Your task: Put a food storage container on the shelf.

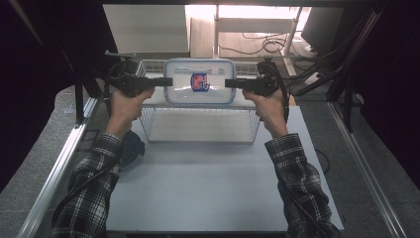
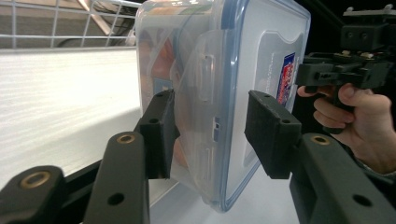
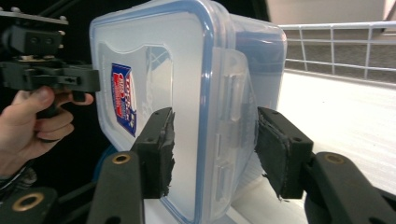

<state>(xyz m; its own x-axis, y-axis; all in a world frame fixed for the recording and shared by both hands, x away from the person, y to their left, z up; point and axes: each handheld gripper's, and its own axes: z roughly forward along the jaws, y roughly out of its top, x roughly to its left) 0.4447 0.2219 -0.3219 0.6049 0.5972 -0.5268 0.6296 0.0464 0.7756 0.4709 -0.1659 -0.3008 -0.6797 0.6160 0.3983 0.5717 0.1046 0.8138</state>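
White table (image 1: 208, 188) w/ wire basket (image 1: 198, 130) at the far side; clear lidded container (image 1: 199, 82) held over the basket's rear half. Left gripper (image 1: 167, 82) and right gripper (image 1: 229, 83) straddle its end latches, jaws apart, one pad (image 2: 161, 133) maybe touching, hard to tell. Squeeze both ends evenly, keep the box level, then lower straight into the basket.

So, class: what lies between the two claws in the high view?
The clear plastic container with a blue-rimmed lid, held over the wire basket. The left claw meets its left end, the right claw its right end.
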